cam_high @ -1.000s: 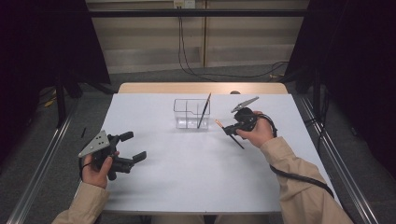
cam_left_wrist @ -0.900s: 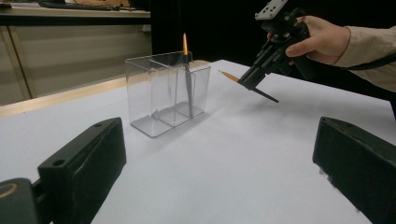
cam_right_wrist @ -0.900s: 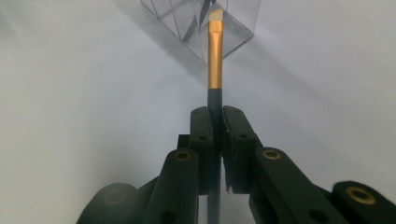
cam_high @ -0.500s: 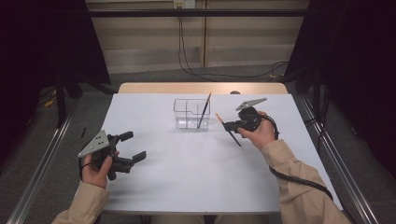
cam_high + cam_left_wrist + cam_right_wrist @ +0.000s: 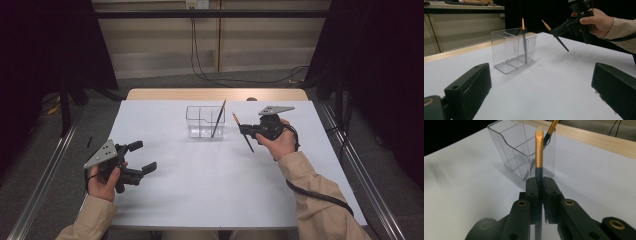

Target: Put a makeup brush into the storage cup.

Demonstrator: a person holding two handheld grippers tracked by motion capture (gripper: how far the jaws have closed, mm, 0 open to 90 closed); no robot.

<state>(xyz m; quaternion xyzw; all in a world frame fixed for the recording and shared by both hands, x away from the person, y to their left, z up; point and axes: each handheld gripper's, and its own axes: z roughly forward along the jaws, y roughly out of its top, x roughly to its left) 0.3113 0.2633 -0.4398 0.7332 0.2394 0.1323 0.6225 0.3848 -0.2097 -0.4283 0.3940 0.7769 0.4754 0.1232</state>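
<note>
A clear plastic box (image 5: 199, 121) with compartments stands at the table's far middle; a dark pen with a gold end (image 5: 218, 119) leans in its right compartment. Just right of the box my right gripper (image 5: 243, 130) is shut on a second gold-ended pen (image 5: 248, 143), held tilted above the table. In the right gripper view that pen (image 5: 539, 152) rises between the closed jaws (image 5: 540, 185), gold end toward the box (image 5: 516, 150). My left gripper (image 5: 141, 156) stands open at the near left, nothing between its fingers. The left gripper view shows the box (image 5: 511, 52) and held pen (image 5: 557, 38).
The white table (image 5: 210, 185) has a wooden strip (image 5: 215, 94) along its far edge. Metal rails (image 5: 45, 170) run down both sides of the table. A black cable (image 5: 320, 195) trails from the right gripper along the sleeve.
My right gripper has drifted slightly to the right with the pen, still beside the box. The left gripper has not moved.
</note>
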